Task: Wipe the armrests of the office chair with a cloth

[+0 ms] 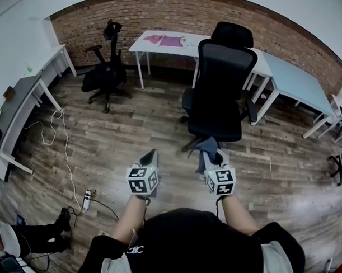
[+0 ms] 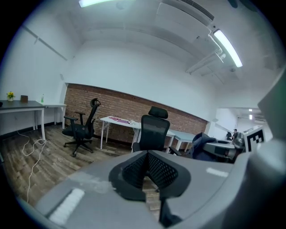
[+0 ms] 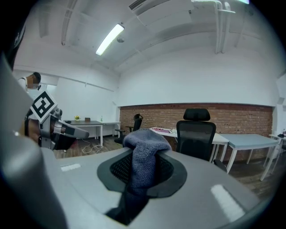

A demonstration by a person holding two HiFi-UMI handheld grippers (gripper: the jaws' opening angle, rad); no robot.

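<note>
Before mesh chair (image 1: 227, 75) | right gripper (image 3: 144, 157) pinches fuzzy cloth (image 3: 142, 138) | left gripper (image 2: 146, 156) closed

Cloth (image 3: 144, 154) in right hand-held gripper (image 1: 214, 157), office chair (image 1: 225, 86) seemingly just beyond

- Two black mesh-backed office chairs (image 1: 222, 86) (image 1: 104, 74) on castors
- One blue-grey terry cloth (image 1: 207, 145)
- Two grey hand-held grippers (image 1: 151, 156) (image 1: 215, 155) with marker cubes
- One white power strip (image 1: 86, 201)

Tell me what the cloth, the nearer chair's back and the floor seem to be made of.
Cloth: soft blue-grey fabric, fuzzy nap, likely microfibre or terry.
Chair back: black, matte, probably mesh in a plastic frame; weave too small to confirm.
Floor: wood-look planks with grain and seams, low sheen; wood or laminate, can't tell.
</note>
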